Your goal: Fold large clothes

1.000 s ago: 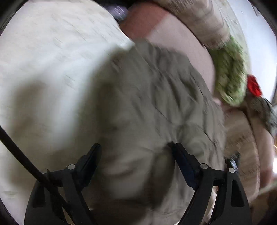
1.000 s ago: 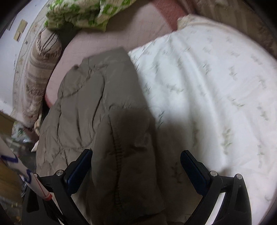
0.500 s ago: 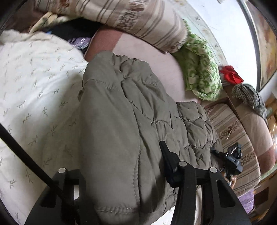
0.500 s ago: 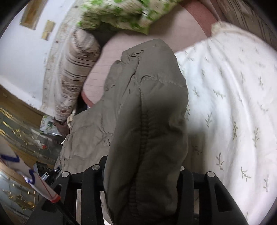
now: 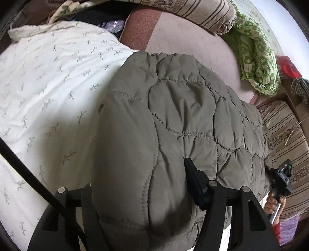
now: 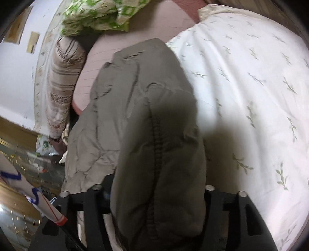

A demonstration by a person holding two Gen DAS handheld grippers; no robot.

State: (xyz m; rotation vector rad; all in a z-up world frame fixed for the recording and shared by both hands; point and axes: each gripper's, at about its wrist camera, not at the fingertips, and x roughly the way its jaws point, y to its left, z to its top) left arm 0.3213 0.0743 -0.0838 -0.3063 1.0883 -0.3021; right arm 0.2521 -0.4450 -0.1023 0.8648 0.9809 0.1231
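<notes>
An olive-grey quilted jacket (image 5: 173, 119) lies across a bed, partly on a white leaf-print duvet (image 5: 48, 92). My left gripper (image 5: 139, 185) is shut on a thick fold of the jacket's near edge, which bulges up between the jaws. In the right wrist view the same jacket (image 6: 135, 100) stretches away from me, and my right gripper (image 6: 156, 195) is shut on another fold of its edge. The fabric hides the fingertips of both grippers. The right gripper (image 5: 280, 179) also shows in the left wrist view, at the jacket's far right edge.
A pink sheet (image 5: 189, 32) covers the bed beyond the jacket. A striped bolster (image 5: 193, 9) and a green patterned blanket (image 5: 256, 58) lie at the far side. A striped cushion (image 5: 285, 139) sits on the right. A wooden floor (image 6: 13, 173) lies left of the bed.
Both grippers were open over the jacket one second ago and have since closed on folds of its edge. The gripped folds now stand bunched higher between the jaws.
</notes>
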